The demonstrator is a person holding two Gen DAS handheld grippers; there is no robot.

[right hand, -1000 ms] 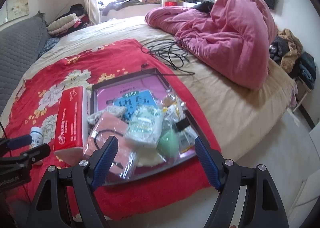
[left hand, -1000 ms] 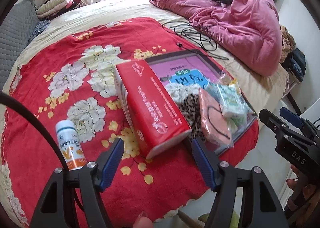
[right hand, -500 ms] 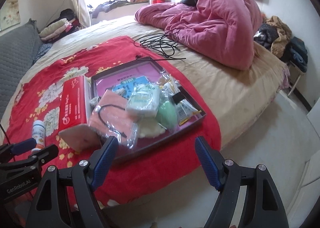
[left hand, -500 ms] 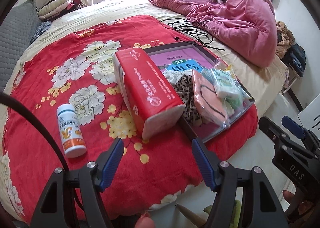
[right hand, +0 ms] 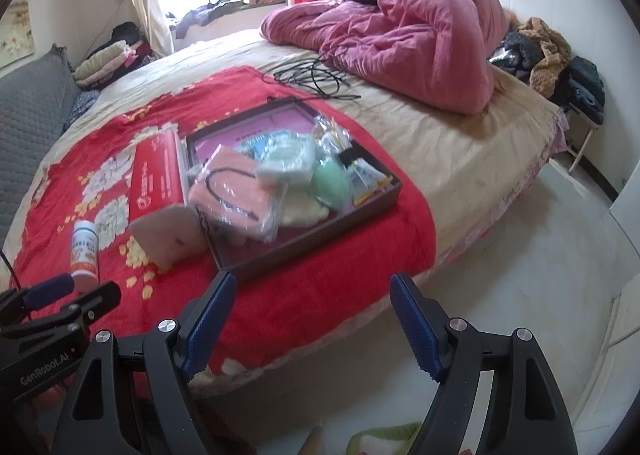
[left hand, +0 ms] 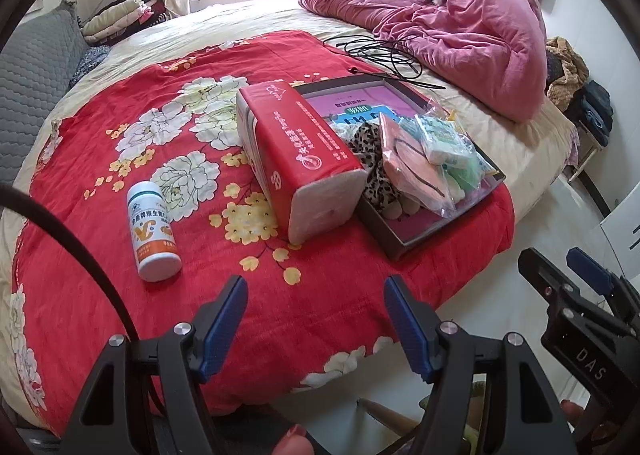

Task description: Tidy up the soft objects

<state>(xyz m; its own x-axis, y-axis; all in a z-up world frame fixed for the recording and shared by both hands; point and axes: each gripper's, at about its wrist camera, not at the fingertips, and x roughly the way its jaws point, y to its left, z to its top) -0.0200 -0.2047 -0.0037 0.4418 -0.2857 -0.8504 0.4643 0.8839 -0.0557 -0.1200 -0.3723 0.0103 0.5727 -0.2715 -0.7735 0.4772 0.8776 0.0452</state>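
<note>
Left wrist view: The left gripper hangs above the near edge of the bed, jaws wide apart with nothing between them. A red floral blanket covers this end of the bed. On it lies a red tissue pack, its long side touching the wall of a dark shallow tray. The tray holds the soft objects: a leopard-print cloth, a pink item in a clear bag and a pale green packet. A white bottle lies on its side, well apart from the tissue pack. The right gripper shows at the right edge, over the floor.

Right wrist view: The right gripper hangs over the edge of the bed, jaws wide apart and empty. The tray lies ahead, and the bagged items in it are somewhat blurred. A green rounded object sits among them. A crumpled pink duvet and black cables lie farther back.

Handling: The tissue pack is judged light and compressible; grip across its narrow width near the middle. The bagged items are likely light and slippery; pinch the contents through the film, not the loose film alone. The cloth will drape; take a bunched fold.
</note>
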